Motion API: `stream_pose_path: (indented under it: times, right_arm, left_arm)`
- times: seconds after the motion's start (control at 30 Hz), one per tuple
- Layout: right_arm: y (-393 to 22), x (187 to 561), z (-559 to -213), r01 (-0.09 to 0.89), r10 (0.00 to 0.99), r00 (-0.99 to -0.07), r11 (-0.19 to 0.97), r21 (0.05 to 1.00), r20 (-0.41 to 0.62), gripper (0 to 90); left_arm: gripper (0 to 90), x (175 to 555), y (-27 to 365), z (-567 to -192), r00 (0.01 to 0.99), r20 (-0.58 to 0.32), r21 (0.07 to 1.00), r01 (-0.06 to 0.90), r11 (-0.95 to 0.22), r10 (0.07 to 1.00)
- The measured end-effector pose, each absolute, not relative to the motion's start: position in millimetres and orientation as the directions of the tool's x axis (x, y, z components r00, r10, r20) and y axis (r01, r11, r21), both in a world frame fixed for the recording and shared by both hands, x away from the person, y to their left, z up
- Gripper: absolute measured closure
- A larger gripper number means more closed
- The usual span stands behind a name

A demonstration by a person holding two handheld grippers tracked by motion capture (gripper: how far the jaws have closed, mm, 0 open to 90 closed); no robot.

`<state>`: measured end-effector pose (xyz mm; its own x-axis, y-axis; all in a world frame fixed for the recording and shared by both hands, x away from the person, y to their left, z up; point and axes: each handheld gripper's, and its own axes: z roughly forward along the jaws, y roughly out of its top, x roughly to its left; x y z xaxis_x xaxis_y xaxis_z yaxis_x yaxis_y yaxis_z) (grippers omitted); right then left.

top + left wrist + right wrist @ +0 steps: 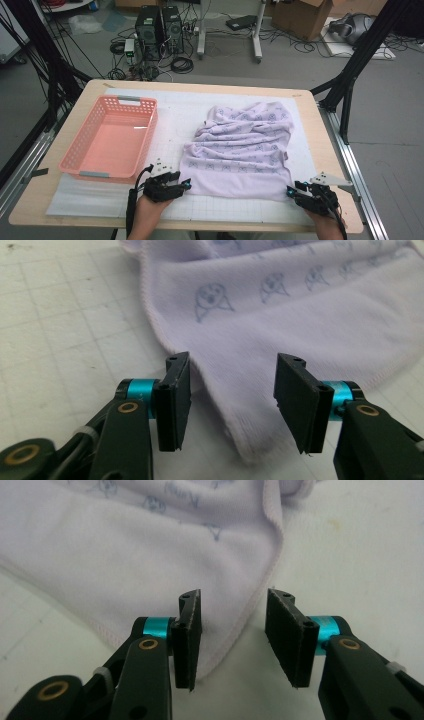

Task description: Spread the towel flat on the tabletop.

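A lilac towel (pixel 240 147) printed with small animal faces lies rumpled on the white gridded mat (pixel 175 120). My left gripper (pixel 186 185) is at the towel's near left corner. In the left gripper view its jaws (pixel 232 395) stand apart, and the towel (pixel 300 305) corner lies between them without being pressed. My right gripper (pixel 290 191) is at the near right corner. Its jaws (pixel 232 635) are also apart, with the hemmed corner of the towel (pixel 125 555) lying loose between them, closer to the left jaw.
A pink plastic basket (pixel 75 145) stands on the left of the mat, with nothing in it. The wooden table's front edge (pixel 225 226) runs just under both hands. Black frame posts rise at both far sides, and computers and cables sit on the floor beyond.
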<state>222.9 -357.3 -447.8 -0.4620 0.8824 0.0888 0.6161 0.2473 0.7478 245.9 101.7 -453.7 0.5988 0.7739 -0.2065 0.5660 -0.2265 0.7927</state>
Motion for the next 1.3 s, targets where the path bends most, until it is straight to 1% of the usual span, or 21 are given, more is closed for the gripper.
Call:
stream_pose_path:
  times: [0.03, 0.07, 0.1, 0.17, 0.27, 0.63, 0.77, 0.93, 0.97, 1.0, 1.03, 1.07, 1.1, 1.17, 1.23, 1.3]
  right_arm:
    - [-357.3, 219.9, -447.6, 0.618, 0.885, -0.457, 0.248, 0.746, 0.084, 68.9]
    - [-357.3, 216.6, -446.6, 0.625, 0.880, -0.465, 0.254, 0.738, 0.090, 83.1]
    - [-357.5, 213.3, -445.9, 0.624, 0.869, -0.484, 0.265, 0.735, 0.098, 86.8]
    - [-357.0, 205.1, -444.8, 0.620, 0.868, -0.490, 0.281, 0.732, 0.082, 87.5]
    - [-360.5, 191.9, -443.6, 0.620, 0.864, -0.494, 0.272, 0.736, 0.096, 87.8]
    - [-368.9, 138.6, -442.1, 0.611, 0.837, -0.535, 0.287, 0.738, 0.118, 87.8]
    - [-370.2, 123.1, -443.6, 0.607, 0.825, -0.553, 0.307, 0.733, 0.113, 88.0]
    - [-371.1, 102.0, -447.9, 0.620, 0.797, -0.592, 0.360, 0.697, 0.115, 88.4]
    - [-370.2, 99.3, -448.4, 0.619, 0.793, -0.598, 0.368, 0.694, 0.113, 88.2]
    - [-368.9, 97.9, -448.0, 0.615, 0.792, -0.601, 0.371, 0.696, 0.109, 86.8]
    - [-367.8, 97.9, -446.5, 0.611, 0.793, -0.599, 0.365, 0.702, 0.110, 81.3]
    - [-366.9, 99.2, -444.5, 0.606, 0.802, -0.587, 0.341, 0.718, 0.114, 71.6]
    - [-366.5, 101.6, -442.0, 0.605, 0.815, -0.565, 0.305, 0.735, 0.127, 69.1]
    - [-365.7, 108.1, -438.2, 0.593, 0.829, -0.543, 0.265, 0.760, 0.134, 63.8]
    - [-363.9, 120.1, -436.7, 0.585, 0.860, -0.499, 0.243, 0.774, 0.107, 61.1]
    - [-363.3, 132.8, -438.3, 0.590, 0.879, -0.466, 0.225, 0.776, 0.100, 57.6]
  left_arm:
    - [66.7, 241.5, 100.2, -453.6, 0.608, -0.175, 0.793, 0.553, -0.255, 0.774]
    - [80.1, 238.2, 100.6, -452.8, 0.615, -0.162, 0.791, 0.549, -0.270, 0.772]
    - [85.0, 235.5, 101.3, -452.2, 0.604, -0.182, 0.783, 0.566, -0.257, 0.776]
    - [86.3, 226.2, 102.9, -451.7, 0.594, -0.168, 0.785, 0.563, -0.257, 0.787]
    - [86.7, 208.6, 105.9, -452.0, 0.591, -0.160, 0.793, 0.554, -0.253, 0.791]
    - [86.5, 152.9, 115.5, -452.8, 0.612, -0.190, 0.807, 0.543, -0.232, 0.768]
    - [86.6, 135.8, 116.2, -455.4, 0.631, -0.183, 0.808, 0.533, -0.250, 0.754]
    - [86.5, 115.8, 125.5, -458.8, 0.661, -0.201, 0.795, 0.541, -0.274, 0.723]
    - [85.4, 113.8, 126.2, -459.8, 0.663, -0.201, 0.799, 0.537, -0.271, 0.722]
    - [78.7, 113.9, 126.5, -460.1, 0.653, -0.192, 0.807, 0.530, -0.261, 0.732]
    - [62.2, 116.6, 126.5, -459.1, 0.634, -0.191, 0.812, 0.531, -0.242, 0.750]
    - [50.9, 120.7, 126.6, -457.2, 0.623, -0.194, 0.822, 0.525, -0.221, 0.758]
    - [48.8, 125.6, 126.4, -454.5, 0.619, -0.190, 0.836, 0.509, -0.205, 0.762]
    - [47.7, 137.2, 124.4, -448.3, 0.608, -0.182, 0.858, 0.482, -0.178, 0.773]
    - [47.5, 151.2, 121.0, -444.5, 0.598, -0.183, 0.869, 0.470, -0.156, 0.780]
    - [45.4, 166.3, 116.9, -443.9, 0.579, -0.178, 0.868, 0.474, -0.151, 0.796]
